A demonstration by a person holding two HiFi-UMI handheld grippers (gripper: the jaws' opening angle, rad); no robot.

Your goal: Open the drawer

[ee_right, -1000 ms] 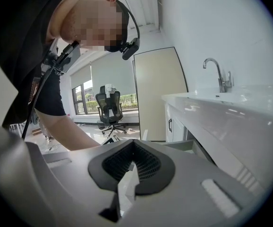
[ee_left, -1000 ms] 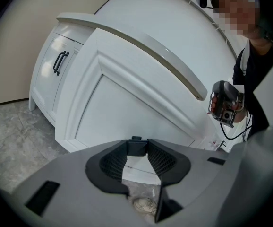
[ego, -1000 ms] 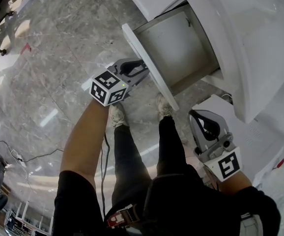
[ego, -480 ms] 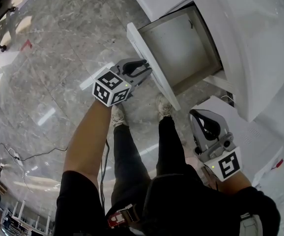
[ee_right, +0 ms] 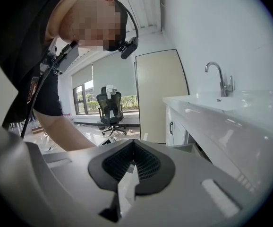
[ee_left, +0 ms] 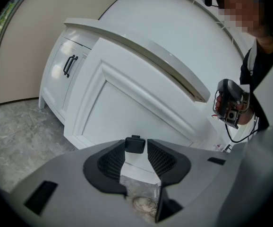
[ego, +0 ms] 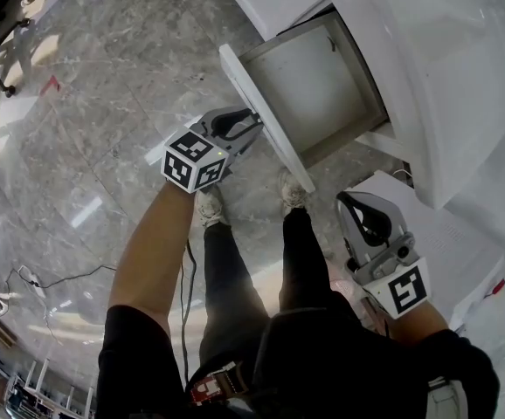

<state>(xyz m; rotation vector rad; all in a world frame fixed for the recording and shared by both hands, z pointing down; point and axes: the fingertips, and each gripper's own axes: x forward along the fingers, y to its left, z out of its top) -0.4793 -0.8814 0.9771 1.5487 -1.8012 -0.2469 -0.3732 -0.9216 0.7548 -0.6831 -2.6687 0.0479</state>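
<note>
Left gripper (ego: 248, 125) is clenched on the small black rectangular drawer handle (ee_left: 135, 144), which is pinched between its dark ribbed pads (ee_left: 111, 161). Ahead of the jaws, the white panelled drawer (ego: 315, 84) is pulled well out of the white vanity cabinet (ego: 432, 103), its inside bare. Off to the right, the right gripper (ee_right: 133, 146) is held closed and empty. Such a small handle could be lost from the pads if the pull is angled, or the drawer jolted at the end of its travel.

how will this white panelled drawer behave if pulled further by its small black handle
The white panelled drawer looks empty, so probably light and free-sliding. It looks rigid, unlikely to flex. The small black handle may slip from a pinch.
</note>
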